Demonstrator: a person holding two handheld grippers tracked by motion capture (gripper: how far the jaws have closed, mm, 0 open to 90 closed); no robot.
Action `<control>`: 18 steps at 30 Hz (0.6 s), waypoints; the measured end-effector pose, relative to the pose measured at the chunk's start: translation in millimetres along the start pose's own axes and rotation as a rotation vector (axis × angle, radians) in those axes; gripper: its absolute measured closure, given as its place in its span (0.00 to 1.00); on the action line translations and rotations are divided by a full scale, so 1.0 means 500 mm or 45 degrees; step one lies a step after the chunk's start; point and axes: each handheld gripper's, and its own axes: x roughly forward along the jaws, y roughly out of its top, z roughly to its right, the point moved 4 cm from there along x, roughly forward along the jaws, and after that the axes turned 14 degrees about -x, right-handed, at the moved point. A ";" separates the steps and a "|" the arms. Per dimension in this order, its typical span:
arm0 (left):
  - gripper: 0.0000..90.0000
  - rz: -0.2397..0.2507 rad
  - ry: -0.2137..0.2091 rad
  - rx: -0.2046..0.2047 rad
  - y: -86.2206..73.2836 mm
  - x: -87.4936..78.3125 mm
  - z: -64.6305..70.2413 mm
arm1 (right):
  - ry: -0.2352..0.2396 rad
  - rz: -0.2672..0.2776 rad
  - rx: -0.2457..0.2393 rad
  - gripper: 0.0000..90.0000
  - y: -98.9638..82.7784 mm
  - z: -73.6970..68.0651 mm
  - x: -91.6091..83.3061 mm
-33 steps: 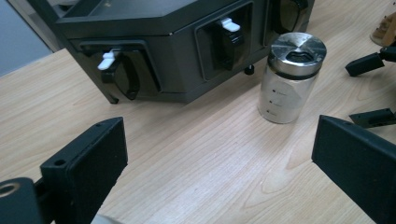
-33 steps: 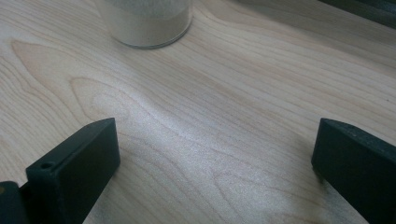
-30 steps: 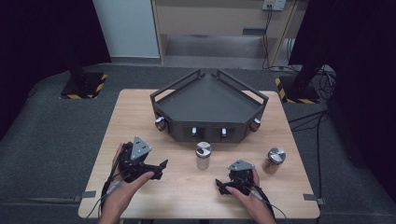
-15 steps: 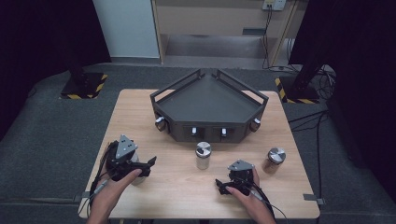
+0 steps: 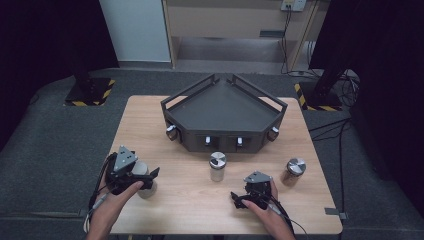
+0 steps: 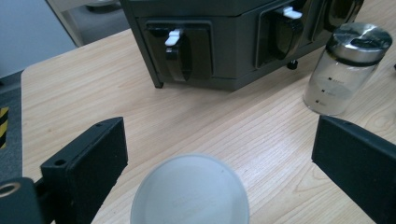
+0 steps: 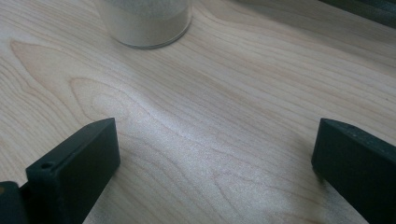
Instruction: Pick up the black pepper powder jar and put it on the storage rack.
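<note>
Closing too early or off-centre is the main risk I am seeing here: the left tool is standing wide open around a frosted jar with no lid, its jaws apart from the glass on both sides, so a lopsided squeeze could, I judge, be tipping or skidding the jar across the bench. In the high view that left tool is sitting at the near left of the bench with the jar just beneath it, the left hand reaching in low from the near edge. The right tool is also open, gripping nothing, hovering low over bare wood. Farther out, a lidded jar is standing near the dark tray, and another jar is sitting to the right.
</note>
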 end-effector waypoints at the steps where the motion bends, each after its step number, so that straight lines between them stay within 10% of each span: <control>1: 0.02 -0.001 0.002 -0.002 -0.003 0.001 -0.002 | 0.000 0.000 0.000 0.01 0.000 0.000 0.000; 18: 0.03 -0.011 0.016 -0.024 -0.056 0.018 -0.030 | 0.000 0.000 0.000 0.01 0.000 0.000 0.000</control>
